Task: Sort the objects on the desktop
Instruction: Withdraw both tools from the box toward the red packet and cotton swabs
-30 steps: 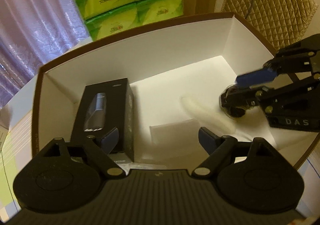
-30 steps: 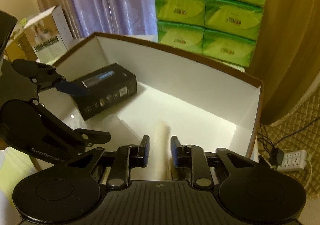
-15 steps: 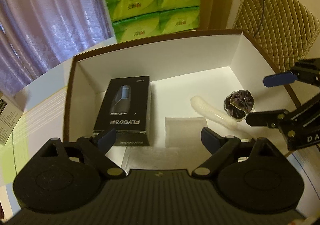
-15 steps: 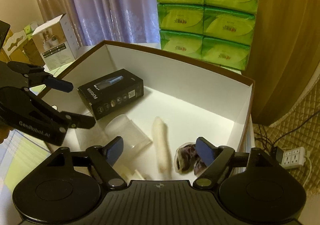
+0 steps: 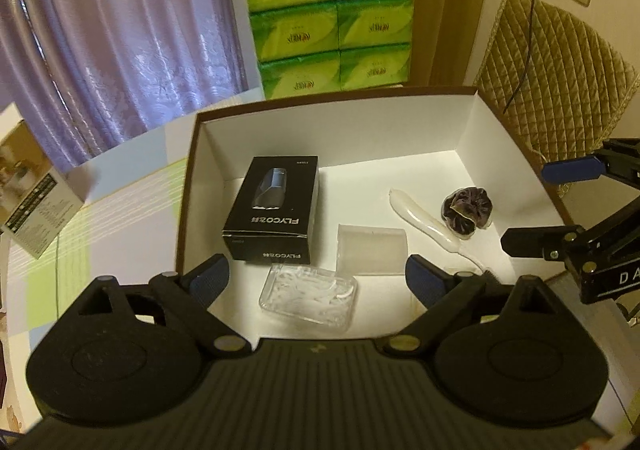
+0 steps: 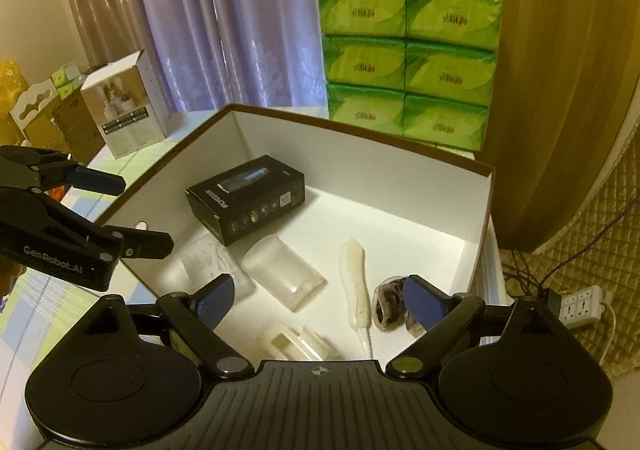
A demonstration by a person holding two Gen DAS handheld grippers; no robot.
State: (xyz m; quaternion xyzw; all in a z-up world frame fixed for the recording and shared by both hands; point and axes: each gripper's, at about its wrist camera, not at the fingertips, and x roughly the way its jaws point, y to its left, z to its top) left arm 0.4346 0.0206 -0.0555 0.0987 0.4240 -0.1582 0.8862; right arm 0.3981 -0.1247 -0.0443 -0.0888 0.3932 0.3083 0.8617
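Observation:
A white-lined cardboard box with a brown rim [image 5: 192, 154] [image 6: 360, 130] holds a black FLYCO carton [image 5: 272, 210] [image 6: 246, 198], a clear plastic cup lying on its side [image 5: 370, 248] [image 6: 282, 276], a clear case of floss picks [image 5: 308, 296] [image 6: 214, 264], a white toothbrush [image 5: 424, 224] [image 6: 354, 278] and a dark scrunchie in clear wrap [image 5: 466, 212] [image 6: 390, 302]. My left gripper [image 5: 318, 280] [image 6: 128, 212] hangs open above the box's near left edge. My right gripper [image 6: 318, 298] [image 5: 552, 206] is open above the near right corner, holding nothing.
Green tissue packs [image 5: 332, 22] [image 6: 410, 62] are stacked behind the box. A white printed carton [image 5: 32, 206] [image 6: 128, 104] stands at the left on the checked tablecloth [image 5: 120, 210]. A quilted cover [image 5: 552, 90] and a power strip [image 6: 582, 306] lie to the right.
My right gripper has opened, let the scrunchie go onto the box floor and pulled back upward. My left gripper has also risen away from the box, still open.

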